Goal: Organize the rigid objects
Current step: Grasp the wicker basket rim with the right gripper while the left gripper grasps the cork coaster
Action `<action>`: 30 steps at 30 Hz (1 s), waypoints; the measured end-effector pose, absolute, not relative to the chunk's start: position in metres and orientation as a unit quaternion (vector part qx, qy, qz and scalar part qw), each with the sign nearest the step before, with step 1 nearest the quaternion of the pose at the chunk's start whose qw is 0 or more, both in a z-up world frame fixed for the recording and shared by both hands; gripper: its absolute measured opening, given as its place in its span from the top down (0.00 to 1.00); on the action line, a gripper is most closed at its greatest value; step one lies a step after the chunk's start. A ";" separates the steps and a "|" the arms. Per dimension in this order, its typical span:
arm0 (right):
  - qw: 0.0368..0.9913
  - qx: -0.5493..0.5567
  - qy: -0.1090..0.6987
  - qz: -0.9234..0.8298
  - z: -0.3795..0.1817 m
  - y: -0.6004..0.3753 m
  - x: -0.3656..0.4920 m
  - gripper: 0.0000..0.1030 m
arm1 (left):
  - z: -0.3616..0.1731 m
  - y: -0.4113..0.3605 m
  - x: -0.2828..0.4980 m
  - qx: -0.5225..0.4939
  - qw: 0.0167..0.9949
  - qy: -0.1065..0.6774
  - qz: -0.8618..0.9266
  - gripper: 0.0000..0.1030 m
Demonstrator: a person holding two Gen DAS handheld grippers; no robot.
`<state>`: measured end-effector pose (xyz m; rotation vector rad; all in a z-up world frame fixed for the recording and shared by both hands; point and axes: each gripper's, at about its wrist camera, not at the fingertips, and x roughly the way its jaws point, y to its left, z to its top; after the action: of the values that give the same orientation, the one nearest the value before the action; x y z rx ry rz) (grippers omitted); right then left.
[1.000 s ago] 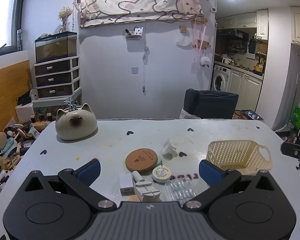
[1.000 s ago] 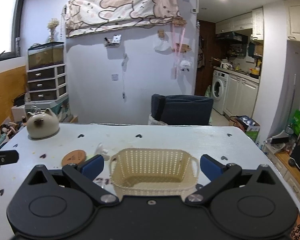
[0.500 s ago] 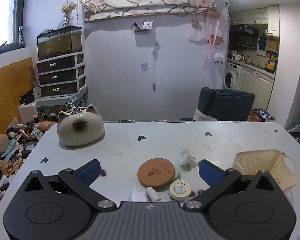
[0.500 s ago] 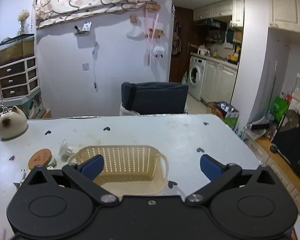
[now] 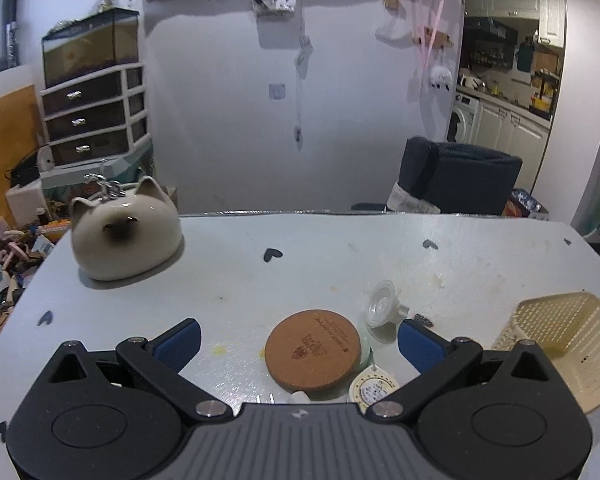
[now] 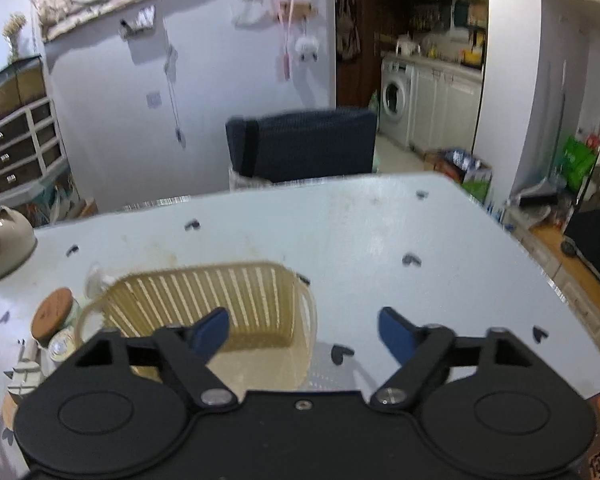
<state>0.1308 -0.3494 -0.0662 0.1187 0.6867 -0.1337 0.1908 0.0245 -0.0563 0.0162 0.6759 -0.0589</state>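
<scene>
Left gripper point(image 5: 299, 343): jaws stood wide apart, 2 blue pads level, nothing held between them.
Right gripper point(image 6: 304, 330): jaws spread apart, 2 blue pads angled inward, nothing gripped.
Pose: both pointed forward, low over the surface.

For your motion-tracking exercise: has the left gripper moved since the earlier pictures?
Yes. The left gripper has moved forward over the table: the cork coaster now lies between its fingers.

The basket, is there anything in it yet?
Apparently empty: the basket shows bare floor in the right wrist view, though the right gripper hides its near part.
</scene>
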 end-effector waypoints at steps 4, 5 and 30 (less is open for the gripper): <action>0.925 0.068 0.371 -0.057 -0.083 -0.354 0.149 0.43 | -0.072 0.021 0.212 0.015 0.936 0.349 -0.039 0.00; 0.921 0.069 0.379 -0.057 -0.087 -0.354 0.153 0.49 | -0.076 0.020 0.218 0.014 0.934 0.355 -0.042 0.00; 0.899 0.080 0.424 -0.073 -0.112 -0.356 0.182 0.92 | -0.161 0.030 0.307 -0.040 0.871 0.482 -0.091 0.00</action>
<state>0.1824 -0.3555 -0.1122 0.1652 0.8777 -0.1503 0.3072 0.0296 -0.1611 -0.0827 1.0073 -0.1893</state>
